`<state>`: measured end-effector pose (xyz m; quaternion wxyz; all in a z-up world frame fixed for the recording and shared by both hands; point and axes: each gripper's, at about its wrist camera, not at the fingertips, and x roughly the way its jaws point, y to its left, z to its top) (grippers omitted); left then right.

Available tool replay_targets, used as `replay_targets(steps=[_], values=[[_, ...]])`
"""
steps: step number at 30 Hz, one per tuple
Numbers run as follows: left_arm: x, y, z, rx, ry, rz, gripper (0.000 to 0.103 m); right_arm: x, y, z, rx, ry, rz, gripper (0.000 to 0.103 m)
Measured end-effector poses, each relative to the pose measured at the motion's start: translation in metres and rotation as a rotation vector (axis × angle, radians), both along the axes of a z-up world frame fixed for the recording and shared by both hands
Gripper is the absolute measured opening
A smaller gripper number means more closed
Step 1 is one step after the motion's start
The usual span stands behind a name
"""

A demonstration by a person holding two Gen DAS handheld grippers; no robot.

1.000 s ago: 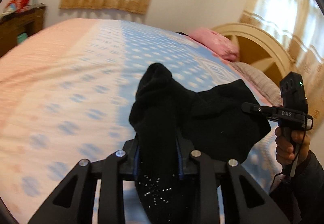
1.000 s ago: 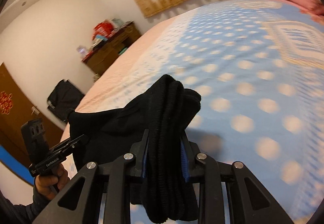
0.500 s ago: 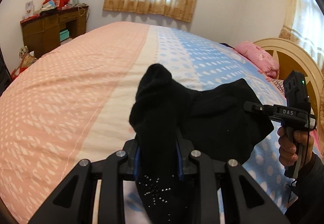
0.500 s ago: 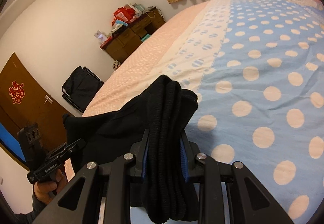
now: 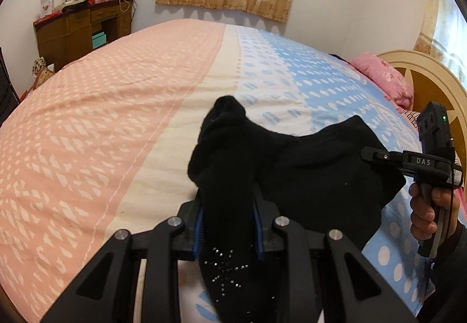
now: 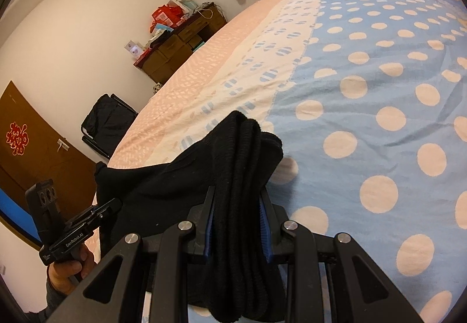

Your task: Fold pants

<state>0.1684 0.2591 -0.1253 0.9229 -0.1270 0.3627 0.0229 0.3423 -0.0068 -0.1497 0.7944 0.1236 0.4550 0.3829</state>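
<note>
Black pants (image 5: pixel 315 174) hang stretched between both grippers above the bed. My left gripper (image 5: pixel 229 200) is shut on a bunched end of them; small rhinestones show on the cloth below its pads. My right gripper (image 6: pixel 238 200) is shut on the other end, a thick ribbed wad (image 6: pixel 245 153) that sticks out past the fingers. Each view shows the other gripper from the side: the right one (image 5: pixel 376 154) held by a hand at the right edge, the left one (image 6: pixel 111 206) at the lower left. The lower part of the pants is hidden below the fingers.
The bed (image 5: pixel 116 124) is covered by a pink, cream and blue dotted sheet (image 6: pixel 379 89). A pink pillow (image 5: pixel 382 79) lies by the curved headboard (image 5: pixel 423 71). A wooden desk (image 5: pixel 81 31) with clutter stands by the far wall; a dark chair (image 6: pixel 108 121) and a brown door (image 6: pixel 32 144) are left.
Both grippers swung across the bed and dipped a little with the pants still held; the views now take in more of the pink side, the desk and the door. The grips are unchanged.
</note>
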Motion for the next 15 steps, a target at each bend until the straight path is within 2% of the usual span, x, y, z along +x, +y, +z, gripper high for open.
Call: replay_targets(steps=[7,12,15], values=[[0.0009,-0.0019,-0.0066,0.026,0.018,0.008,0.033,0.0015,-0.0003,-0.0061,-0.012,0.015,-0.009,0.027],[-0.0004,-0.0009,-0.0107,0.063,0.027,0.022,0.048,0.0002,0.0038,-0.007,-0.052,-0.001,-0.017,0.029],[-0.0009,-0.001,-0.0109,0.071,0.027,0.028,0.05,-0.0026,0.0093,-0.0054,-0.1,-0.036,-0.019,0.03]])
